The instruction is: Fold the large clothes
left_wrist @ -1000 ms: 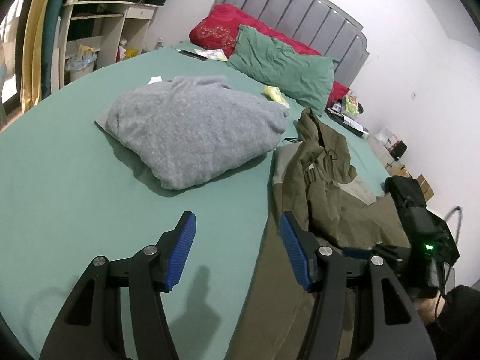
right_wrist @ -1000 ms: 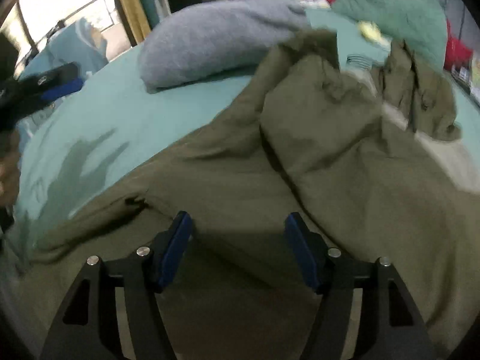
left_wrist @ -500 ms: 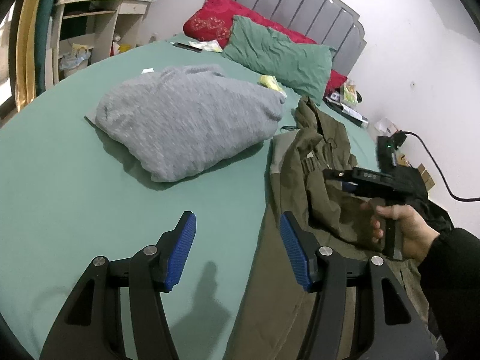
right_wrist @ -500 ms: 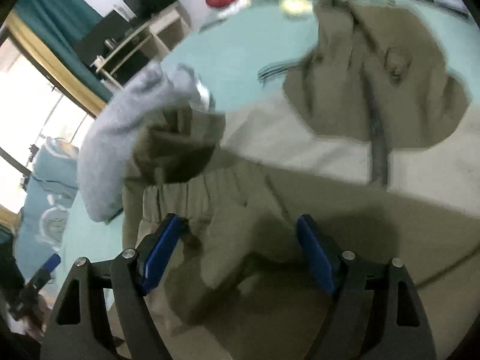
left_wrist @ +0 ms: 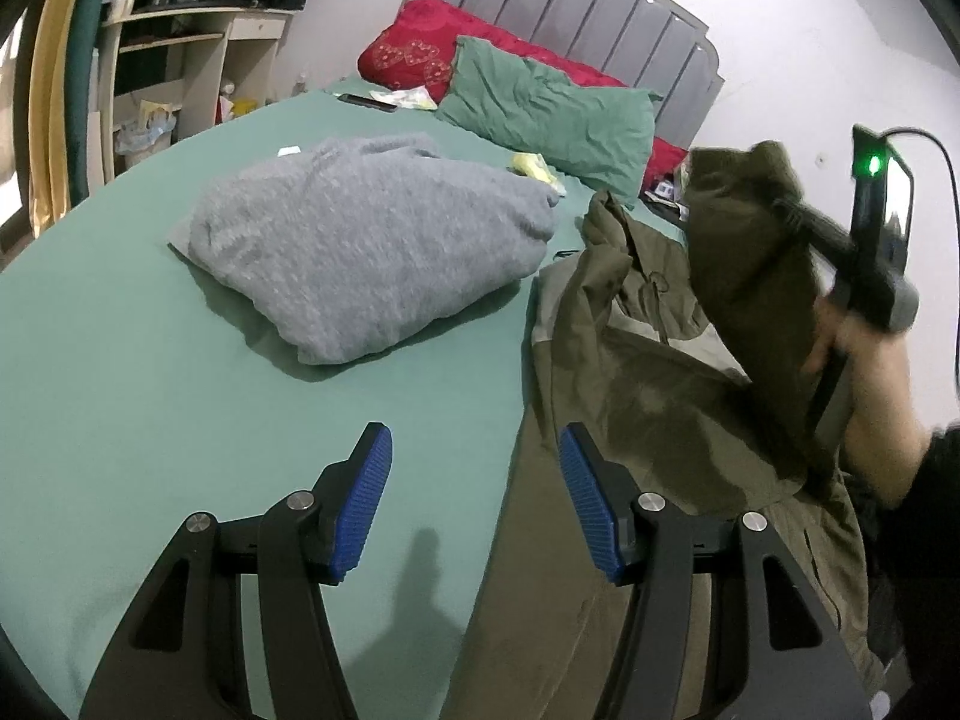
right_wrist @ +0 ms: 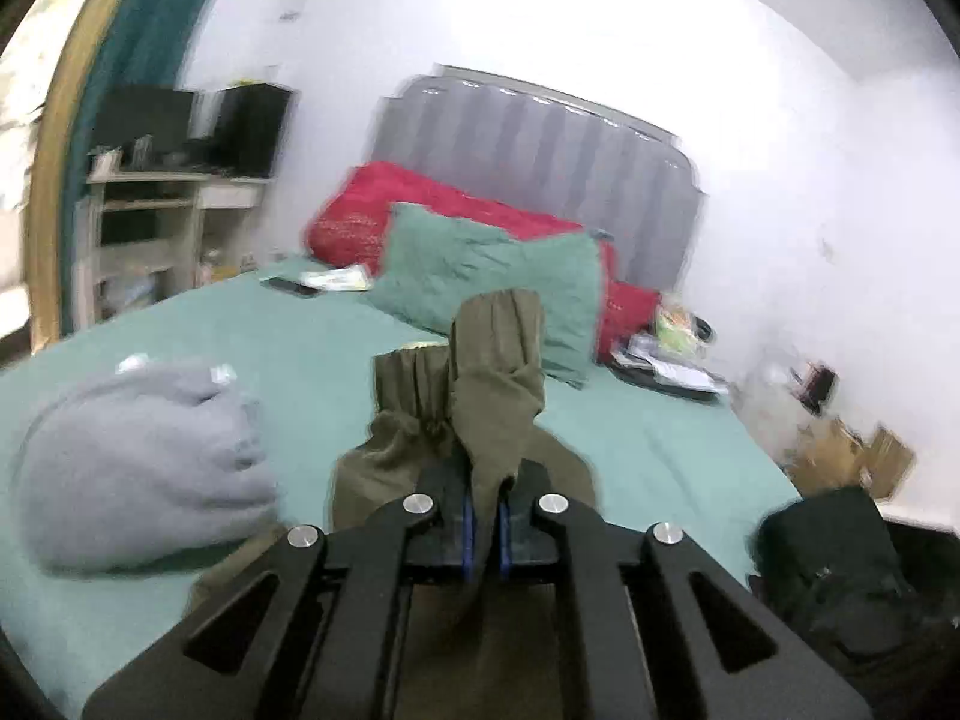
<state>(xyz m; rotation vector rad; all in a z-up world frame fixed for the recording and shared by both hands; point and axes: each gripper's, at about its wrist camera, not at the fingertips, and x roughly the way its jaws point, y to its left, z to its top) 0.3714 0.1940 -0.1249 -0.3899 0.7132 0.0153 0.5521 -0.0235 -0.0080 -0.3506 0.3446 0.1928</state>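
The right gripper [right_wrist: 483, 525], raised in a bare hand [left_wrist: 864, 372] at the bed's right side, points slightly downward; its jaws are closing, blue pads pinching a fold of the olive-green fabric jacket [left_wrist: 648, 396], whose lifted part hangs from them while the rest lies on the teal bedsheet [left_wrist: 180, 372]; the left gripper [left_wrist: 474, 504] hovers low over the sheet, jaws wide and holding nothing, just beside the jacket's left edge; bare sheet lies between it and the folded grey knitted sweater [left_wrist: 372, 246]; only the right wrist view shows cardboard boxes [right_wrist: 852, 456] by the wall.
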